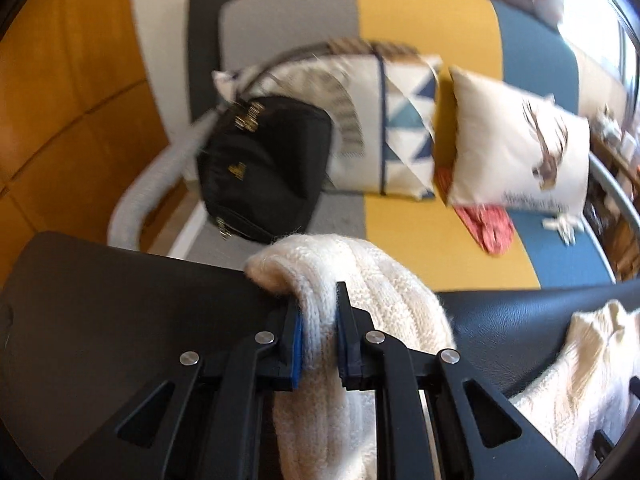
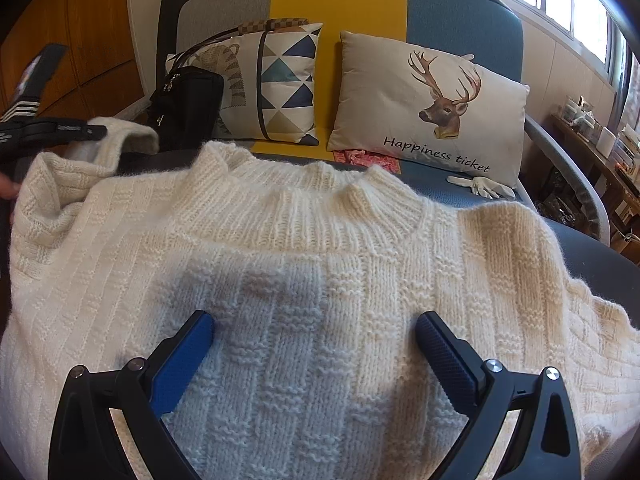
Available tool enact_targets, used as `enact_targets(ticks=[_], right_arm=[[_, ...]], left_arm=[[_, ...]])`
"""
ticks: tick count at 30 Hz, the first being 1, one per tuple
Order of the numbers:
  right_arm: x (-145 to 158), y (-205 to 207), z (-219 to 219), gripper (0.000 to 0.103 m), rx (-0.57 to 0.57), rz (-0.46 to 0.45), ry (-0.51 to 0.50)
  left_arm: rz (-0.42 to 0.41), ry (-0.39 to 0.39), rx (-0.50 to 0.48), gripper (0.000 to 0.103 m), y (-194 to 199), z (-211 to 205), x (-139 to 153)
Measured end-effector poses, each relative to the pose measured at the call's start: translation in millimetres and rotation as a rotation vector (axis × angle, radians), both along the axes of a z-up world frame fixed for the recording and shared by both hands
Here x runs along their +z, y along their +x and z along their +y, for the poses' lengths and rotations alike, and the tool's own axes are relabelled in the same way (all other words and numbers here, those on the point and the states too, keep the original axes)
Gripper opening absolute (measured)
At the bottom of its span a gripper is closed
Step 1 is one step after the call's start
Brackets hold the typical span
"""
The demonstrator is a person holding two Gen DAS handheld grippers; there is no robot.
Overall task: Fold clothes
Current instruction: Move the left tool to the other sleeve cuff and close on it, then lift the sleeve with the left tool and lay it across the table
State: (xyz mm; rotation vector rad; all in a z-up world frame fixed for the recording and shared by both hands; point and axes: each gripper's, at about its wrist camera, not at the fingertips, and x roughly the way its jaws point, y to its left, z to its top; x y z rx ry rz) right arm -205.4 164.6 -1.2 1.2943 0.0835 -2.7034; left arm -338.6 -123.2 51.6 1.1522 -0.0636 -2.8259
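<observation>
The cream sweater (image 2: 320, 264) lies spread; our left gripper (image 1: 319, 334) pinches its sleeve (image 1: 344, 280), while our right gripper (image 2: 314, 354) hovers with jaws wide. We judge that the thick knit could slip free, or drag the body askew.

The words "Happiness ticket" in black script run along the lower part of a beige cushion (image 2: 432, 108) printed with a deer head, beyond the right gripper (image 2: 316, 352) and slightly to its right. No other text is legible.

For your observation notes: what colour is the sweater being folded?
Cream white, with a knitted block texture; the sweater shows best in the right wrist view.
</observation>
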Motion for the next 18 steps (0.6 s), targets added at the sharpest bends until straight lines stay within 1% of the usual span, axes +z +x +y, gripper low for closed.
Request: enact_targets(ticks=[4, 7, 10, 13, 18], right_arm=[[0, 0, 1, 0.103, -0.001, 0.0, -0.001], [-1, 0, 0, 0.103, -0.002, 0.0, -0.002], [-1, 0, -1, 0.103, -0.002, -0.001, -0.002], [-1, 0, 0, 0.103, -0.002, -0.001, -0.003], [-1, 0, 1, 0.103, -0.002, -0.001, -0.004]], left_arm=[[0.073, 0.038, 0.08, 0.014, 28, -31, 15], [0.097, 0.052, 0.152, 0.014, 50, -58, 18], [0.109, 0.071, 0.246, 0.014, 73, -86, 15], [0.125, 0.107, 0.352, 0.014, 102, -108, 10], [0.13, 0.162, 0.479, 0.014, 142, -130, -8]])
